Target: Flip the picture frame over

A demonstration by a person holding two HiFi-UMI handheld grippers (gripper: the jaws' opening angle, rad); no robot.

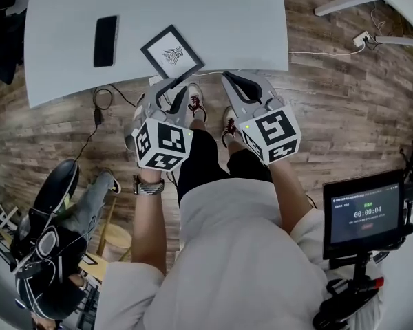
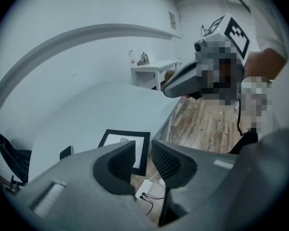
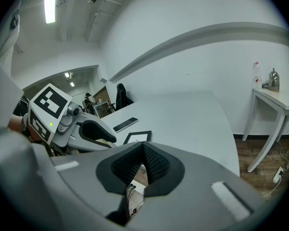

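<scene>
The picture frame (image 1: 172, 52) has a black border and a white mat with a small drawing. It lies face up near the front edge of the white table (image 1: 213, 19). Both grippers hang in the air in front of that edge, over the floor. My left gripper (image 1: 169, 89) is just below the frame, open, with nothing between its fingers. In the left gripper view the frame (image 2: 127, 137) shows beyond the left gripper (image 2: 143, 147). My right gripper (image 1: 233, 80) is to the frame's right, shut and empty. In the right gripper view the frame (image 3: 137, 137) lies past the right gripper (image 3: 143, 150).
A black phone (image 1: 105, 40) lies on the table left of the frame. A power strip (image 2: 143, 189) with cables sits on the wood floor under the table edge. A seated person (image 1: 55, 253) is at the lower left, a screen on a stand (image 1: 365, 215) at the lower right.
</scene>
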